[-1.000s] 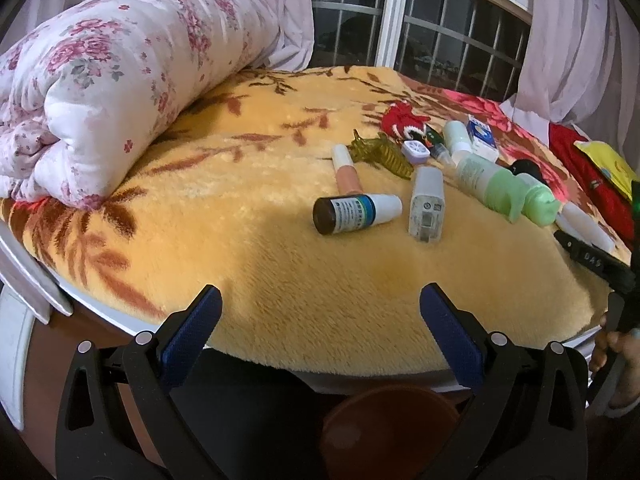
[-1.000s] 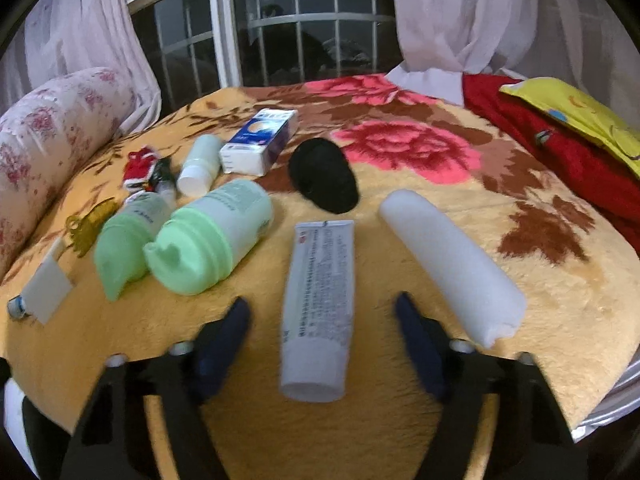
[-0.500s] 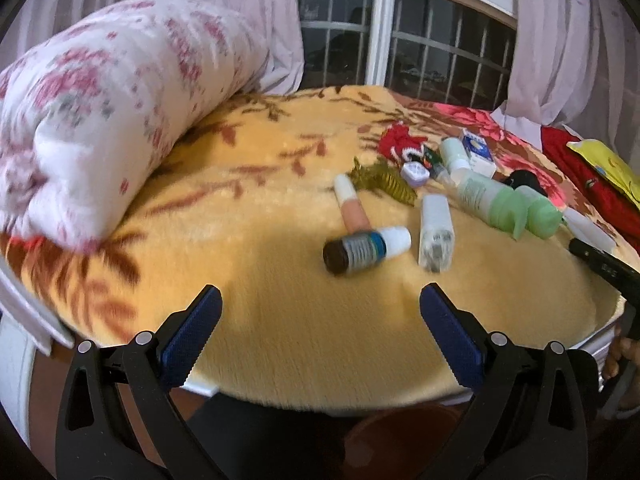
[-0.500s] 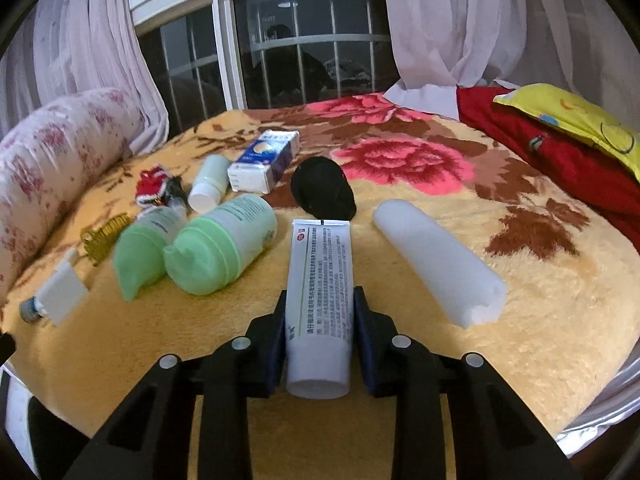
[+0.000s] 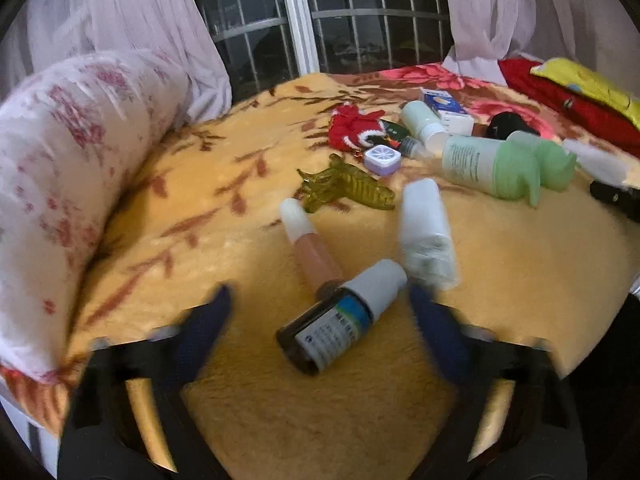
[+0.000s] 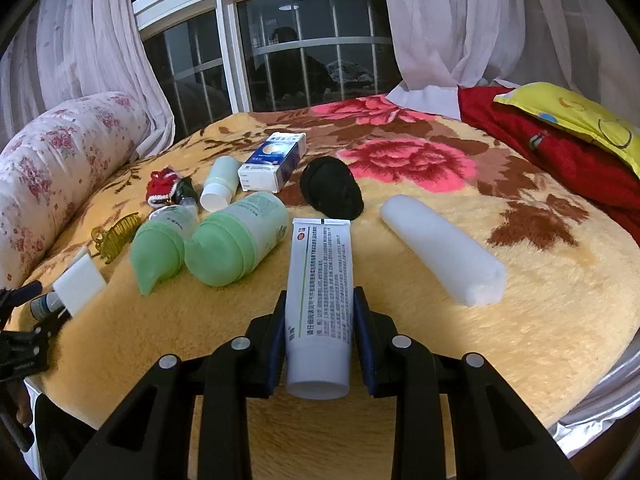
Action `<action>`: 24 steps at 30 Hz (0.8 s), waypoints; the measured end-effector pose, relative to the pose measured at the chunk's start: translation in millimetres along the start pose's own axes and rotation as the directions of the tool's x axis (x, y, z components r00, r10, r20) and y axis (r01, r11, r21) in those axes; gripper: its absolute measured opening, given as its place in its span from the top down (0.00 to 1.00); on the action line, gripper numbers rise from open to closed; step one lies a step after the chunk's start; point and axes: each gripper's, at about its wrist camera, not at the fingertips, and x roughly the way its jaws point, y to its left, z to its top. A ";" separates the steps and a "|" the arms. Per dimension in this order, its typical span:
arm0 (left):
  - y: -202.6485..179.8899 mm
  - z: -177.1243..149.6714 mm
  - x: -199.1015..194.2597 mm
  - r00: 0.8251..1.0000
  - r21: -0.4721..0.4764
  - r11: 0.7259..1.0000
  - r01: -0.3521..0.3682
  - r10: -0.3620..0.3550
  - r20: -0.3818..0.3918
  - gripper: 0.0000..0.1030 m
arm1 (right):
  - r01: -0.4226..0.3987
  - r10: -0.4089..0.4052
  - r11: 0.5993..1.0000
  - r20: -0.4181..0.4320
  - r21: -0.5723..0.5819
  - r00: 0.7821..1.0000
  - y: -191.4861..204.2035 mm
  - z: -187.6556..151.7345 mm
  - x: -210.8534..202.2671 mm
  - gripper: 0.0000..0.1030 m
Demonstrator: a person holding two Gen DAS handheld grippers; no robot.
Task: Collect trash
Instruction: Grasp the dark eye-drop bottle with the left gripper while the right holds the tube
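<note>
A brown dropper bottle (image 5: 340, 316) with a white cap lies on the yellow plush blanket (image 5: 248, 408). It sits between the blue fingers of my left gripper (image 5: 320, 320), whose jaws are closing; the pads stand clear of the bottle on both sides. A pink tube (image 5: 312, 248) and a small white bottle (image 5: 426, 236) lie just beyond it. My right gripper (image 6: 320, 312) is shut on a white printed tube (image 6: 320, 280), cap end towards the camera, low over the blanket (image 6: 520, 340).
Two green-capped bottles (image 6: 236, 240), a white foam roll (image 6: 440, 248), a black lump (image 6: 332, 192), a blue-white box (image 6: 274, 160) and an amber hair claw (image 5: 348, 188) lie scattered. A rolled floral quilt (image 5: 60, 184) lines the left. The bed edge (image 6: 600, 400) runs near.
My left gripper has moved forward over the blanket to straddle the brown bottle, and its jaws have narrowed. My right gripper has shut on the white tube.
</note>
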 end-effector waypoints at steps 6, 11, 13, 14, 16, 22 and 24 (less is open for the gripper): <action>-14.4 -9.3 -7.3 0.999 -0.024 0.999 -0.025 0.026 0.033 0.63 | 0.013 -0.013 1.000 0.003 -0.005 1.000 1.6 -0.5 0.5 0.71; -12.1 -14.0 -18.3 0.999 -0.133 0.991 0.012 -0.005 0.050 0.78 | 0.016 -0.016 1.000 0.010 -0.001 1.000 1.6 -1.4 -1.2 0.71; -10.7 -17.2 -20.0 0.999 -0.173 0.985 0.008 0.001 0.054 0.78 | 0.019 -0.019 1.000 0.014 -0.003 1.000 2.5 -2.6 -2.4 0.71; -10.7 -18.7 -21.6 0.998 -0.186 0.982 0.005 0.005 0.057 0.78 | 0.016 -0.016 1.000 0.014 -0.003 1.000 2.5 -2.6 -2.6 0.71; -14.0 -20.6 -29.0 0.995 -0.177 0.984 0.033 -0.016 0.095 0.78 | 0.014 -0.014 1.000 0.020 -0.007 1.000 3.6 -3.0 -4.8 0.71; -6.0 -13.8 -31.3 0.993 -0.195 0.979 0.066 -0.046 0.104 0.78 | 0.008 -0.006 1.000 0.044 -0.028 0.999 10.8 -3.2 -14.4 0.71; -2.6 -11.4 -38.9 0.991 -0.215 0.973 0.089 -0.065 0.120 0.78 | -0.002 0.003 0.999 0.049 -0.035 0.999 13.1 -2.9 -18.4 0.71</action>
